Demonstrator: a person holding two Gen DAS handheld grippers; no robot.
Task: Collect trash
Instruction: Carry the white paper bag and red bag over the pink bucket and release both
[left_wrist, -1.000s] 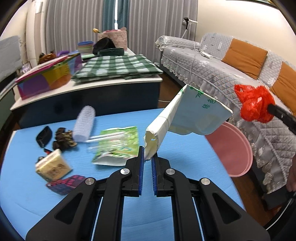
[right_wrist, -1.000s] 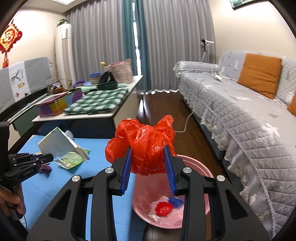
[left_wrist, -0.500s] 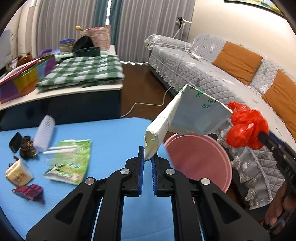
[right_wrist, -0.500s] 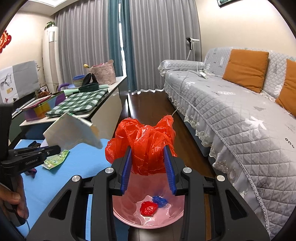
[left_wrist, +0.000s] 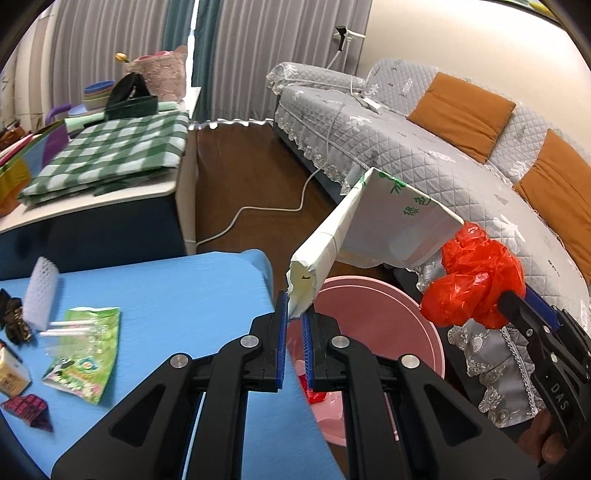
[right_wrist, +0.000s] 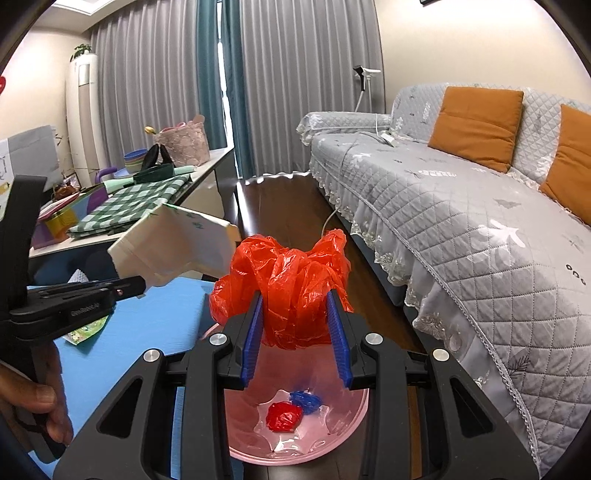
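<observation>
Round pink plastic basin (right_wrist: 354, 406), lower centre: two crumpled wrappers inside. Right gripper (right_wrist: 295, 328) pinching crumpled red plastic bag (right_wrist: 291, 284); left gripper (left_wrist: 295, 332) pinching white paper carton (left_wrist: 373, 229). Green packet (left_wrist: 86, 354) awaits, lower left.

The bag (right_wrist: 291, 291) is thin, crinkled red plastic with a gloss. The carton (left_wrist: 373, 229) is matt white paper, creased at its edges. The basin (right_wrist: 354, 413) is smooth, translucent pink plastic, shiny inside. The desk (left_wrist: 177, 291) has a matt blue top with a fine ribbed texture. The sofa (right_wrist: 461, 229) wears quilted grey cloth with lace trim. The floor (left_wrist: 251, 177) is dark polished wood. Each claw is matt black plastic with ridged blue pads (right_wrist: 255, 336) and bright metal screws (left_wrist: 247, 341).
</observation>
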